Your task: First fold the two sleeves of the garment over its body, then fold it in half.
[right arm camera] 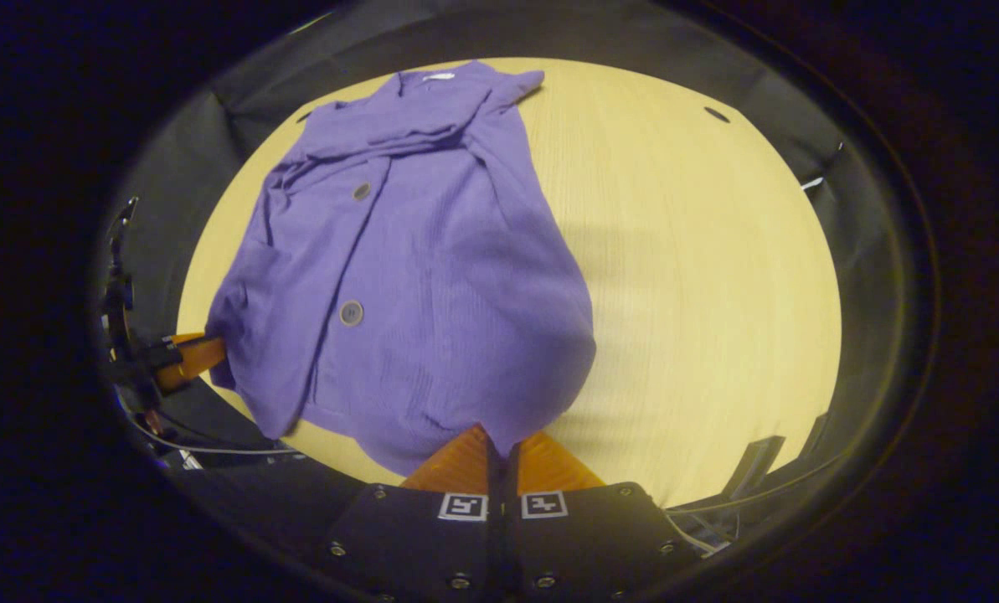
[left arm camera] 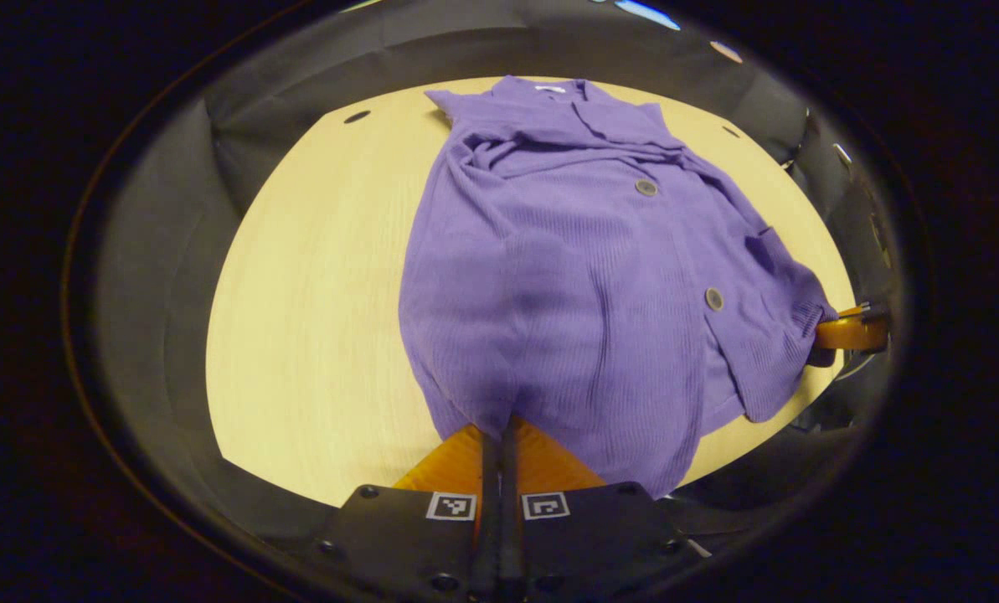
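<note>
A purple button-front cardigan (left arm camera: 583, 268) lies on a light wooden table (left arm camera: 315, 318), collar at the far end and sleeves drawn in over its body. My left gripper (left arm camera: 499, 431) is shut on the near hem, which bulges up off the table. At the right edge of the left gripper view, my right gripper (left arm camera: 824, 335) pinches the hem's other corner. In the right gripper view the cardigan (right arm camera: 432, 251) covers the left half of the table (right arm camera: 700, 293). There the right gripper (right arm camera: 499, 448) is shut on the hem, and the left gripper (right arm camera: 210, 356) grips the cloth at far left.
Black cloth walls surround the table on all sides. A small dark hole (left arm camera: 357, 116) marks the far left of the tabletop, another hole (right arm camera: 716, 114) the far right. Cables (right arm camera: 717, 502) hang past the table's near right edge.
</note>
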A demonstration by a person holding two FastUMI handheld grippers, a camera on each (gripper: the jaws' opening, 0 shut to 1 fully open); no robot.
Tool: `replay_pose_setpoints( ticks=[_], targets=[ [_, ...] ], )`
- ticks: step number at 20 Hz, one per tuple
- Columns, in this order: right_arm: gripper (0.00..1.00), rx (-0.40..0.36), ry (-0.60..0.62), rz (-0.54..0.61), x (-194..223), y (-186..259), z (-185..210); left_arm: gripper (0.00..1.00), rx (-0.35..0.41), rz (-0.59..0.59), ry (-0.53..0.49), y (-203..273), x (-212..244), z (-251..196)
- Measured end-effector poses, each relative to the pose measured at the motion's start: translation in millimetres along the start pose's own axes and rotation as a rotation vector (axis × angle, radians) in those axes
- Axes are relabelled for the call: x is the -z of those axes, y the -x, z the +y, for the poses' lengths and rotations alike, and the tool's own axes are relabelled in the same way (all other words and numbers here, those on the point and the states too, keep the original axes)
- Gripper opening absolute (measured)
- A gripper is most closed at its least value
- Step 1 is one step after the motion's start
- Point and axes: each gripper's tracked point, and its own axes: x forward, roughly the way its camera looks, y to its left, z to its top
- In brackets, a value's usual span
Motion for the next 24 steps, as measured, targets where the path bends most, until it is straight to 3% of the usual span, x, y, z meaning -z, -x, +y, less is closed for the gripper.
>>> replay_pose_setpoints(
  ticks=[10, 24],
  targets=[
    [0.01, -0.040, 0.037, -0.190, -106, 45, 16, 0.06, 0.051, -0.171, 0.067, 36, -119, -4],
    [0.01, -0.026, 0.025, -0.401, -293, 69, -7, 0.06, 0.005, -0.362, 0.106, 29, -317, 39]
  ],
)
